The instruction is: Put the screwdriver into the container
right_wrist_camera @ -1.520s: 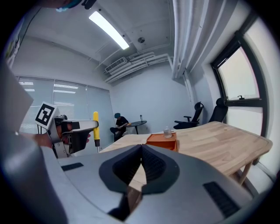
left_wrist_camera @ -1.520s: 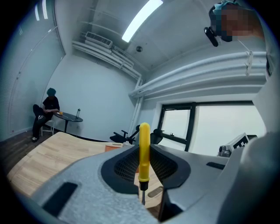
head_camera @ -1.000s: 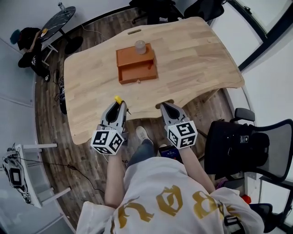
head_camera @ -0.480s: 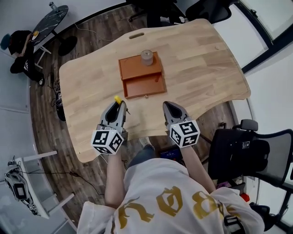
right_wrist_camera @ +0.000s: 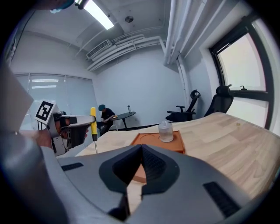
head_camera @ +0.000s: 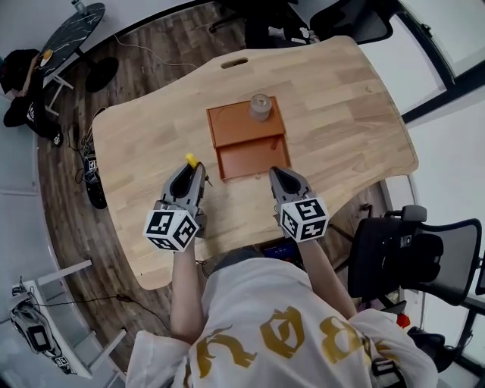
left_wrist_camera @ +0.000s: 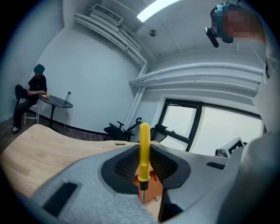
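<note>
A yellow-handled screwdriver [head_camera: 192,161] stands upright between the jaws of my left gripper [head_camera: 189,170], which is shut on it. In the left gripper view its handle [left_wrist_camera: 144,146] points up and its thin shaft points down. An orange container [head_camera: 246,138] lies on the wooden table [head_camera: 341,98], with an open recessed tray on its near half and a clear jar [head_camera: 260,107] on its far half. The screwdriver hangs just left of the container's near-left corner. My right gripper [head_camera: 277,174] is shut with nothing in it, at the container's near-right corner. From the right gripper view I see the screwdriver [right_wrist_camera: 93,124], the container [right_wrist_camera: 153,140] and the jar [right_wrist_camera: 166,131].
A black office chair [head_camera: 409,250] stands right of the table's near edge. At the far left a seated person [head_camera: 23,83] is beside a small round black table [head_camera: 72,26]. More chairs [head_camera: 273,23] stand beyond the table's far edge.
Both grippers have moved forward over the table toward the orange container, which now lies right in front of their tips. The left gripper has kept hold of the screwdriver.
</note>
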`<state>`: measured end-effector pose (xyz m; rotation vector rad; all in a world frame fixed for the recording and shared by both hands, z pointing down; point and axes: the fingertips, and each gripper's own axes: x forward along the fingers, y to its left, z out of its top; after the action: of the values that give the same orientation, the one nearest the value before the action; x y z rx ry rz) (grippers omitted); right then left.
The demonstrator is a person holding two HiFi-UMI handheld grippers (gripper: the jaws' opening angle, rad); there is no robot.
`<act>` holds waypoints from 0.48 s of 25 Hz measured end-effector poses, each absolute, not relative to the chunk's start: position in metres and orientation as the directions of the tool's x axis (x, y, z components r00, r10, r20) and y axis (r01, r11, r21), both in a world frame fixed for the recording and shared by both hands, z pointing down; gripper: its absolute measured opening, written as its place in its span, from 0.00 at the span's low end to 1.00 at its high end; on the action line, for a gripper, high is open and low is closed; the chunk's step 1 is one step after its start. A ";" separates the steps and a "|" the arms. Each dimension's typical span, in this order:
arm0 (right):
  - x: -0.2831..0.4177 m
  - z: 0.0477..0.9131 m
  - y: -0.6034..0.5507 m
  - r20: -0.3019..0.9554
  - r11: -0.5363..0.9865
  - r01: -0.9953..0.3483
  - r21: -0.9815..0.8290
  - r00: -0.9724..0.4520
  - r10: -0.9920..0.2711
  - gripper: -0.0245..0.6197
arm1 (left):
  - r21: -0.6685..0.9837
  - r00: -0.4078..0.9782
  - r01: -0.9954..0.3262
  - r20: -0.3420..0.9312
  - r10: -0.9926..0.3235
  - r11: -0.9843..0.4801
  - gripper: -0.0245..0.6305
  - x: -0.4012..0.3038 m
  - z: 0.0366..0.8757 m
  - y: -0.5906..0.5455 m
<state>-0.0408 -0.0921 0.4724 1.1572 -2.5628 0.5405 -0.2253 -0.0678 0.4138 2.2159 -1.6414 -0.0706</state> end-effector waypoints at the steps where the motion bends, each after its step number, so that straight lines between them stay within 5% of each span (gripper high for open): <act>1: -0.041 0.475 -0.093 0.405 0.605 -0.767 -0.215 -0.633 -0.660 0.05 | 0.335 0.327 -0.907 0.180 -0.928 -0.255 0.15 -0.226 0.415 -0.072; 12: -0.014 0.473 -0.102 0.418 0.534 -0.823 -0.193 -0.562 -0.714 0.05 | 0.329 0.459 -0.862 0.186 -0.869 -0.385 0.15 -0.191 0.415 -0.105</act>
<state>-0.0140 -0.1019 0.4734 1.2812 -2.4872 0.5376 -0.1907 -0.1055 0.4155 2.3358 -1.4595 -0.0238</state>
